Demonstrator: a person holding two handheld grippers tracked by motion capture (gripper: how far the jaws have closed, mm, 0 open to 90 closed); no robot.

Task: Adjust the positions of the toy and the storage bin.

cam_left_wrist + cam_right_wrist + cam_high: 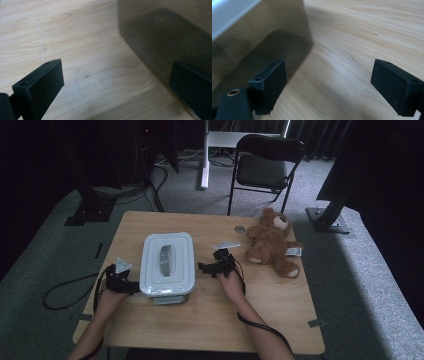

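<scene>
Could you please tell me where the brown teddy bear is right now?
In the high view, the brown plush teddy bear lies at the wooden table's far right, beyond the right tool.

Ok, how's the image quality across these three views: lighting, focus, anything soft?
High view: dim and soft, dark surroundings, though the lidded box and teddy bear read clearly. Left gripper view: bright table grain, box wall blurred and shadowed. Right gripper view: box wall out of focus, casting a dark shadow on the wood.

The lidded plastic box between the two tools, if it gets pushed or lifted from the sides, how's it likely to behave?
The box looks rigid, so it probably won't flex. Its see-through wall shows nothing inside, so it is likely light. Low and broad on the smooth table, it would likely slide rather than tip; smooth walls may slip in a side pinch.
</scene>
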